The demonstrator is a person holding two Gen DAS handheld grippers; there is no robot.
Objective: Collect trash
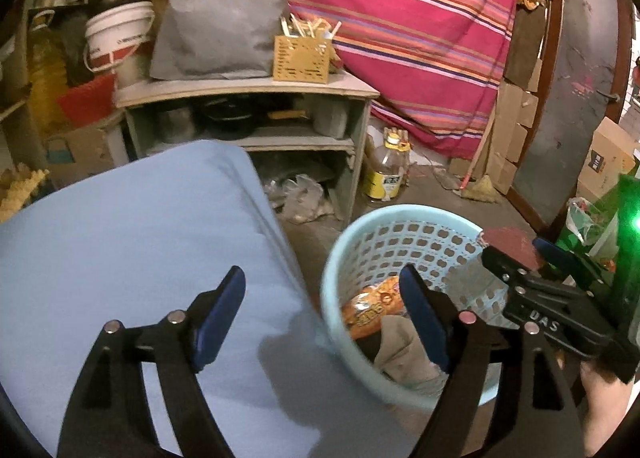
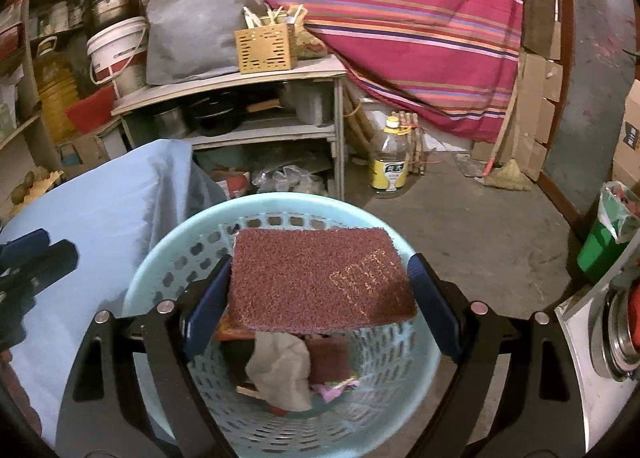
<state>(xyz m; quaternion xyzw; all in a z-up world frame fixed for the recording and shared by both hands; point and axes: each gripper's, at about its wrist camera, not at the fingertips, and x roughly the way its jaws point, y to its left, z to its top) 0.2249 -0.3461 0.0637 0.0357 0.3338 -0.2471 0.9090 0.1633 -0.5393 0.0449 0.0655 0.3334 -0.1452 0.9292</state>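
A light blue perforated basket (image 2: 160, 258) stands on the floor beside the blue-covered table (image 1: 120, 242). It holds an orange snack wrapper (image 1: 372, 304), a beige cloth (image 2: 282, 370) and other scraps. My right gripper (image 2: 320, 302) is shut on a maroon scouring pad (image 2: 316, 278) and holds it over the basket; it also shows in the left wrist view (image 1: 516, 254). My left gripper (image 1: 322, 318) is open and empty, straddling the table edge and the basket's rim (image 1: 400, 214).
A grey shelf unit (image 1: 248, 92) with pots stands behind, with a yellow-labelled bottle (image 2: 390, 162) on the floor beside it. A striped red cloth (image 2: 400, 18) hangs behind. A green bin (image 2: 600, 246) stands at right, cardboard and a broom further back.
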